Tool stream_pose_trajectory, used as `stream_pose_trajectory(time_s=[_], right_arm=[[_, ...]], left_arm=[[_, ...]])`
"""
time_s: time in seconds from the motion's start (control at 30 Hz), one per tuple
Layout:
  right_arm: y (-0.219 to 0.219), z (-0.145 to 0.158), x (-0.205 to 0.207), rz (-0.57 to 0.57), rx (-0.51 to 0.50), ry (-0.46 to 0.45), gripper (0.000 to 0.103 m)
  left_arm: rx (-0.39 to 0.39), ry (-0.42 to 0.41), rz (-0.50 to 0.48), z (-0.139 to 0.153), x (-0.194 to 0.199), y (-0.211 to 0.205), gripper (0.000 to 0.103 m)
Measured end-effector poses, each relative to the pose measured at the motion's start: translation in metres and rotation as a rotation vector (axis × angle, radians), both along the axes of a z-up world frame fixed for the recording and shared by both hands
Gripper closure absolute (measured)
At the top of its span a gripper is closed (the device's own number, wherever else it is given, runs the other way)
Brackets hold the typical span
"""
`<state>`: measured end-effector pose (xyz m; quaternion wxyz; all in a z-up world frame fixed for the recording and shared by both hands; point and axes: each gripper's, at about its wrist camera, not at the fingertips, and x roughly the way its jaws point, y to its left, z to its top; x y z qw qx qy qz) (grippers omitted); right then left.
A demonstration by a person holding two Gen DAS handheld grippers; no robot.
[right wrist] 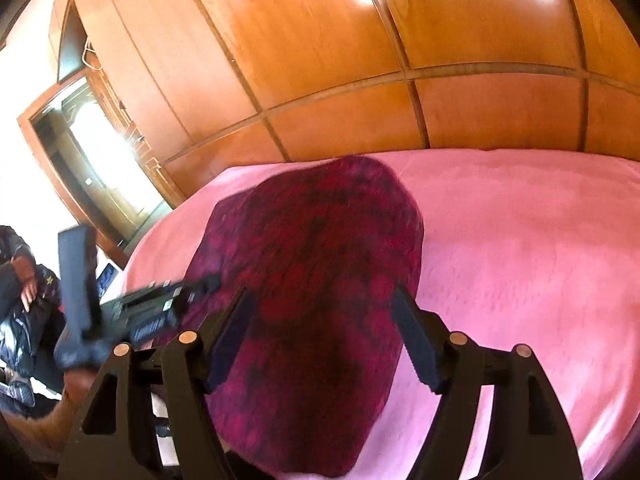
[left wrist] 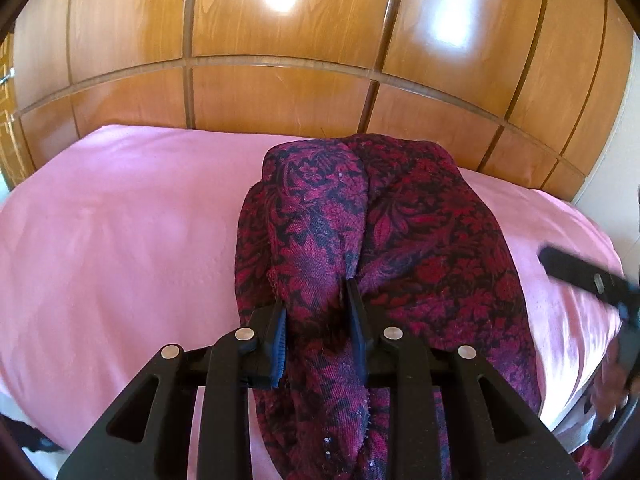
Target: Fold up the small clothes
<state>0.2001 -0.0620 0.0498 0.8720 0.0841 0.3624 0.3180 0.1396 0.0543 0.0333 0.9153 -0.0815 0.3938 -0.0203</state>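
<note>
Left claw (left wrist: 316, 320) tips buried in garment (left wrist: 384, 232); right view blurred.

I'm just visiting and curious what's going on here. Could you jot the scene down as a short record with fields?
Surface: pink bed sheet
Garment: dark red floral knit cloth, lying bunched on the sheet
Left tool: a fold of the cloth sits between its fingers
Right tool: open, above the cloth, blurred
Backdrop: glossy wooden wardrobe panels
Folding: not finished
</note>
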Motion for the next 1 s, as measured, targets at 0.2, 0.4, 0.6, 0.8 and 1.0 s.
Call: stream_pose_trajectory(time_s=[0.2,0.4,0.6,0.8,1.0], right_arm=[[0.027,0.018,0.03,0.036,-0.044,0.0,0.043],[0.052,0.02,0.06,0.063,-0.121,0.002,0.043],[0.067,0.016,0.082,0.064,-0.168,0.031,0.042],[0.087,-0.004,0.105,0.072,-0.244,0.095,0.039],[0.091,-0.03,0.124,0.041,-0.205,0.166,0.03]], left_arm=[[0.002,-0.005,0.015,-0.001,-0.005,0.005,0.072],[-0.012,-0.004,0.013,-0.003,-0.004,0.01,0.072],[-0.028,-0.005,0.013,-0.006,-0.003,0.014,0.072],[-0.027,0.0,0.03,-0.012,-0.002,0.019,0.062],[-0.031,0.006,0.049,-0.022,-0.001,0.023,0.06]])
